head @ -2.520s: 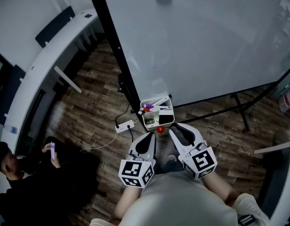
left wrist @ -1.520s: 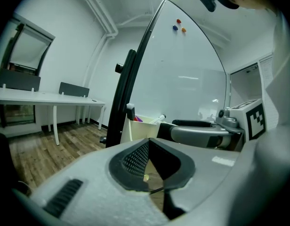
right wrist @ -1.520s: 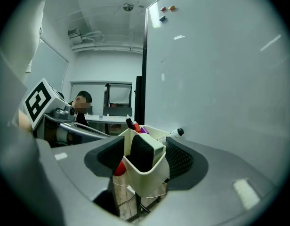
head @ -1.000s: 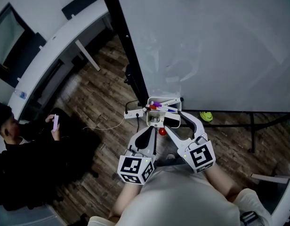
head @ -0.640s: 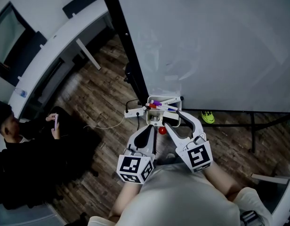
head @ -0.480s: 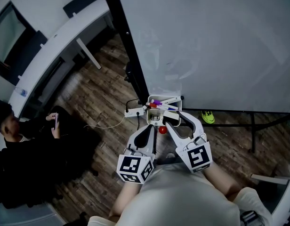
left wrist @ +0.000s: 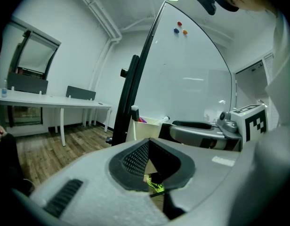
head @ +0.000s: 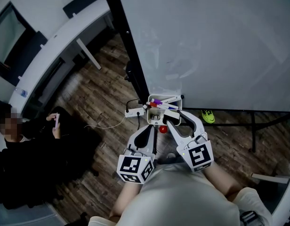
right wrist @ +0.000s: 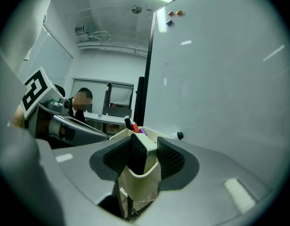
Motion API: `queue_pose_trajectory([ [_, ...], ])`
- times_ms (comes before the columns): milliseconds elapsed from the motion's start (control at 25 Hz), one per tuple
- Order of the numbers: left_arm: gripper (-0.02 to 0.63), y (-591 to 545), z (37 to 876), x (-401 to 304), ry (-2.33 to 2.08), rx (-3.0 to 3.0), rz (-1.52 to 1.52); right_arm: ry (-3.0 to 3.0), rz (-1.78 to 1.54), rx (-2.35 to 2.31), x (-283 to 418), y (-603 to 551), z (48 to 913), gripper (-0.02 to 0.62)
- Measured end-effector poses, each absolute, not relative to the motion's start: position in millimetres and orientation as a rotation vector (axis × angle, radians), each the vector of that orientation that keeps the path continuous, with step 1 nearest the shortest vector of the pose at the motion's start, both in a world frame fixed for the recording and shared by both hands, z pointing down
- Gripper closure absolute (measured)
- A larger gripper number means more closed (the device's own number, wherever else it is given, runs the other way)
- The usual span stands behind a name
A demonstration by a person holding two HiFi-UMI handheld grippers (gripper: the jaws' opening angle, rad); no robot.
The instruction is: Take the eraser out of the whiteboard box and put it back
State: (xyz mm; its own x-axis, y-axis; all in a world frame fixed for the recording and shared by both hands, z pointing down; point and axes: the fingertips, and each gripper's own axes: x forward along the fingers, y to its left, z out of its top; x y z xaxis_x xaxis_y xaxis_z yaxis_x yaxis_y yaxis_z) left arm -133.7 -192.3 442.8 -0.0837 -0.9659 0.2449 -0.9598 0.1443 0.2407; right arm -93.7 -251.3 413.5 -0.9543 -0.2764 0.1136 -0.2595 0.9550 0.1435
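Note:
The white whiteboard box (head: 157, 99) hangs at the whiteboard's (head: 206, 41) lower edge, with markers (head: 161, 105) lying in it. In the right gripper view the black-and-white eraser (right wrist: 142, 155) stands upright inside the box (right wrist: 140, 182). My right gripper (right wrist: 145, 142) reaches over the box's front wall. Its jaws have just been closing, and both pads now press on the eraser's sides. The head view shows the right gripper (head: 173, 120) reaching into the box. My left gripper (head: 149, 134) hangs just below the box, shut and empty (left wrist: 149, 142).
A small red round thing (head: 162, 129) sits between the two grippers under the box. The board's black post (head: 128, 55) rises at the left. A power strip (head: 132, 112) and a green shoe (head: 207, 117) lie on the wooden floor. A person (head: 22, 145) sits at the left.
The right gripper has reached forward into the box, and its jaws have narrowed onto the eraser. The left gripper has stayed where it was.

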Motion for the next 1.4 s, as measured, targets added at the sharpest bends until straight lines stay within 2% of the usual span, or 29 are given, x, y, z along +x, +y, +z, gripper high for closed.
queue_pose_trajectory([
  [320,0.604,-192,442,-134,-2.079,1.864,-0.032,-2.964,-0.128,0.439,-93,-248,414,0.416],
  [1000,0.604,-175,437,-141,-2.086,1.861,-0.024,-2.947,-0.179,0.526,-92,-246,402,0.417],
  [1240,0.604,-173,434,-142,-2.082,1.870,-0.029,-2.978,-0.308,0.522,-94,-246,386,0.419],
  [1400,0.604,-170,432,-143,-2.081,1.873,-0.030,-2.980,-0.252,0.543,-93,-245,378,0.419],
])
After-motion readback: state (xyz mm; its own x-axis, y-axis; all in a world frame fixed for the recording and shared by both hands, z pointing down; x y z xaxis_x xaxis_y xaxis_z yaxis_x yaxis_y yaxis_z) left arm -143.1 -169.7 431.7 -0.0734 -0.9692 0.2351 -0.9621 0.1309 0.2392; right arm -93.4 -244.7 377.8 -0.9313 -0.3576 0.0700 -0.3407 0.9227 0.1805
